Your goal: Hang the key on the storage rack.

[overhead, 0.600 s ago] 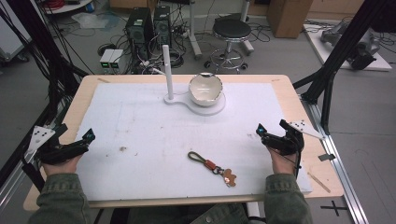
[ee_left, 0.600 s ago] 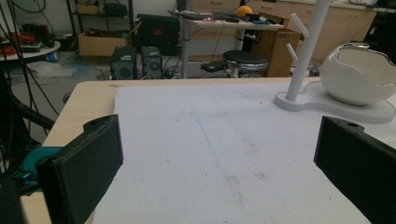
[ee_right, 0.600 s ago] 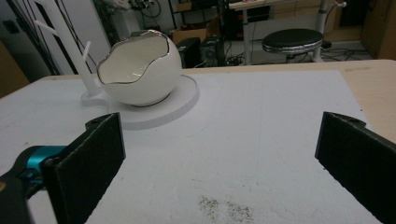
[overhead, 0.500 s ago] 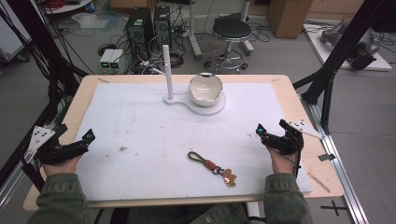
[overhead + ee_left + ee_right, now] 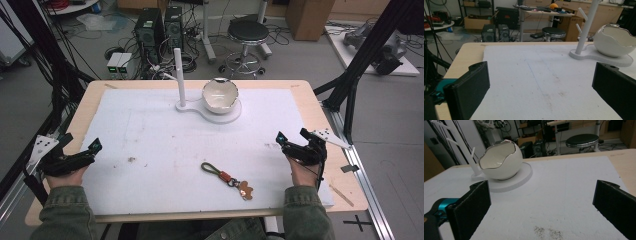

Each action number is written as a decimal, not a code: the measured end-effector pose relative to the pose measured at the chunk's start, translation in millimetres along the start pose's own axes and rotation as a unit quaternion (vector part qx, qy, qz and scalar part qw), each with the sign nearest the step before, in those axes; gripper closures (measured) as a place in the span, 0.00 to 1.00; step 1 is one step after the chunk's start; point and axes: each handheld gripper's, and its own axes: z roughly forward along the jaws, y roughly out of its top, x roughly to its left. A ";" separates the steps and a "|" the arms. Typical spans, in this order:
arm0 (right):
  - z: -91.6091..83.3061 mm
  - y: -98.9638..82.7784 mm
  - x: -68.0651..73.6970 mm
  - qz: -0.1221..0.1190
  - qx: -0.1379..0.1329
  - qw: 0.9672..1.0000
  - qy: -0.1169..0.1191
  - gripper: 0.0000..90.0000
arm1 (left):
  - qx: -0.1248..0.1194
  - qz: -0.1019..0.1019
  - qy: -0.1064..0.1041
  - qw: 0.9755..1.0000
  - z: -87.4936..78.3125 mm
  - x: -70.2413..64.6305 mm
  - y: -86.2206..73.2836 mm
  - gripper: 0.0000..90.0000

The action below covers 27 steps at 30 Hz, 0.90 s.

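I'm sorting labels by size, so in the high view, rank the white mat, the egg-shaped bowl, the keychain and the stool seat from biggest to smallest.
1. white mat
2. keychain, longest but thin
3. stool seat and bowl: look about alike; the stool stands farther off, so unsure.

A person's 2 forearms, in green sleeves, enter from the bottom edge of the high view, each hand holding a black 2-jaw gripper. The left hand (image 5: 64, 175) sits low at the left side, its left gripper (image 5: 80, 156) pointing forward and to the right, a grey three-cornered plate on its outer side. The right hand (image 5: 301, 171) sits at the right side, its right gripper (image 5: 292, 144) pointing forward and to the left, with its own grey plate on the outer side. In each gripper view, the 2 black jaws stand wide apart with nothing between them. The 2 grippers are well apart from each other.
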 end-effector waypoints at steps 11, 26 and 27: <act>4.7 5.2 7.0 -0.004 0.043 0.999 0.015 0.01 | 0.002 0.000 -0.001 1.000 0.7 -0.7 -0.2 0.02; 10.4 5.9 20.1 -0.025 0.077 0.996 0.043 0.01 | 0.008 -0.007 -0.009 1.000 2.3 -1.4 -0.4 0.02; 11.0 5.7 20.5 -0.024 0.078 0.996 0.047 0.01 | 0.008 -0.007 -0.009 1.000 2.3 -1.4 -0.4 0.02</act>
